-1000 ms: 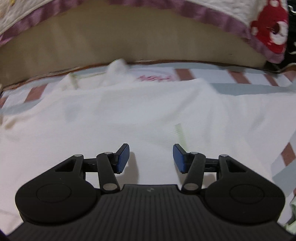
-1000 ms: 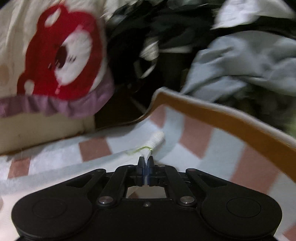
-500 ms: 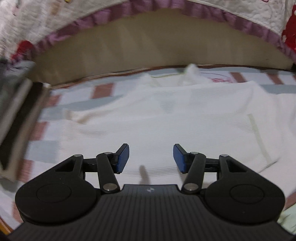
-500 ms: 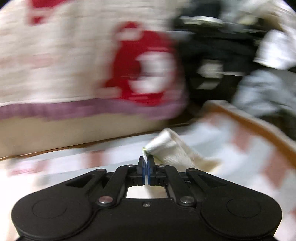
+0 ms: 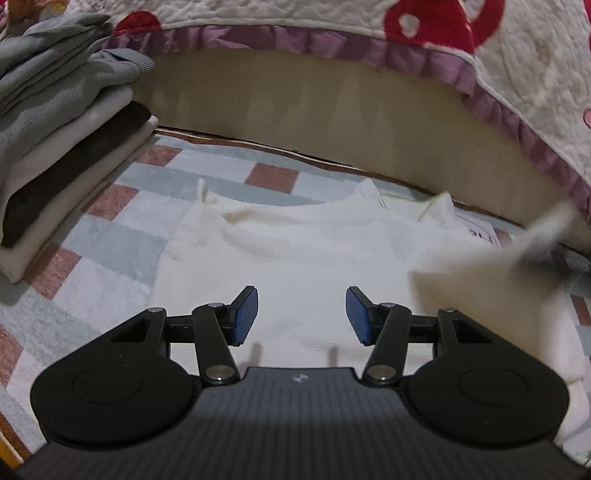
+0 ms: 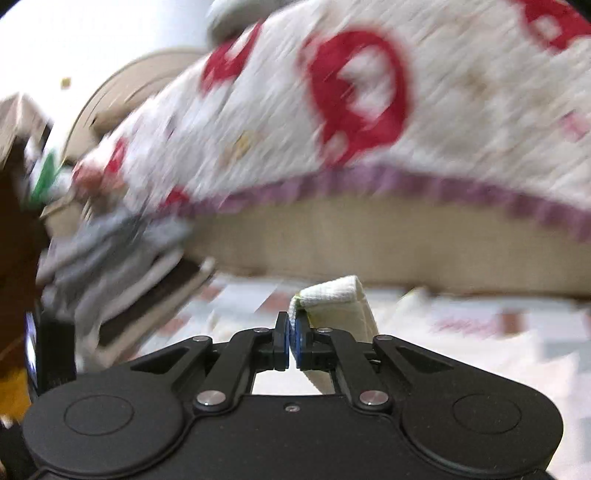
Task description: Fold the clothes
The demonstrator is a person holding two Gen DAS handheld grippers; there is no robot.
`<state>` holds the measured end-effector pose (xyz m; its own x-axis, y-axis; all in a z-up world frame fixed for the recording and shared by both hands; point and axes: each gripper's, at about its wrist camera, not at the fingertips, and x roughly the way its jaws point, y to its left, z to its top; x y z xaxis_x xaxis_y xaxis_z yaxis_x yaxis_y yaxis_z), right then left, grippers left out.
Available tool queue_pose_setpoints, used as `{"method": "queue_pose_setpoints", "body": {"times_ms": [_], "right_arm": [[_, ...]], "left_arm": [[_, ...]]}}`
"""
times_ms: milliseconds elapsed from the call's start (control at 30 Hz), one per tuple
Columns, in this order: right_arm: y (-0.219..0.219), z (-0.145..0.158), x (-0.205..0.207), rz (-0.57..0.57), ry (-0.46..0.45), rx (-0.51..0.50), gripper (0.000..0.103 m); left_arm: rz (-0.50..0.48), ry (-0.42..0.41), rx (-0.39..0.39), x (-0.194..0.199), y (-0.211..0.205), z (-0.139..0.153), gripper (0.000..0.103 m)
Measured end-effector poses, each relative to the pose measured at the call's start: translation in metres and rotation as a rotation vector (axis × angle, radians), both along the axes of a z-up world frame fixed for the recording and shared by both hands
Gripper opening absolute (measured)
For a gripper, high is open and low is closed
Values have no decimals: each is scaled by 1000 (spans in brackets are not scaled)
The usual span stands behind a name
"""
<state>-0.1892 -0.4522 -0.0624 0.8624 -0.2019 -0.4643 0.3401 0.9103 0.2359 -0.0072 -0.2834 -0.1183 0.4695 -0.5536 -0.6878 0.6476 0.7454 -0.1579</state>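
A white ribbed garment (image 5: pixel 295 251) lies spread flat on a checked mat (image 5: pixel 110 229). My left gripper (image 5: pixel 302 314) hovers over the garment's middle, open, with nothing between its blue pads. At the right of the left wrist view, a blurred flap of the garment (image 5: pixel 517 254) is lifted off the mat. My right gripper (image 6: pixel 293 332) pinches the hemmed end of that white cloth (image 6: pixel 340 306) between its pad tips. Its jaws are opening, and a thin gap shows lower down between the pads.
A stack of folded grey, white and black clothes (image 5: pixel 62 147) sits at the left on the mat, and is also seen blurred as a stack (image 6: pixel 122 258). A beige bed side (image 5: pixel 295 110) under a quilt with red prints (image 5: pixel 369 22) closes off the far side.
The left gripper slid leftward over the garment, and the folded stack came into view. The right gripper swung fast to the left, carrying the white cloth's end over the garment.
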Motion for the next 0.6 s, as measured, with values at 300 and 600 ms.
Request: {"method": "queue_pose_setpoints", "body": {"times_ms": [300,600], "right_arm": [[-19,-55,-76,-9,274,-126,60],[-66,-91,-169,-254,396,-152,61]], "left_arm": [[-205,-6,-57,-34,-16,-4,62],[-462,-296,344,-105,-83,-51,87]]}}
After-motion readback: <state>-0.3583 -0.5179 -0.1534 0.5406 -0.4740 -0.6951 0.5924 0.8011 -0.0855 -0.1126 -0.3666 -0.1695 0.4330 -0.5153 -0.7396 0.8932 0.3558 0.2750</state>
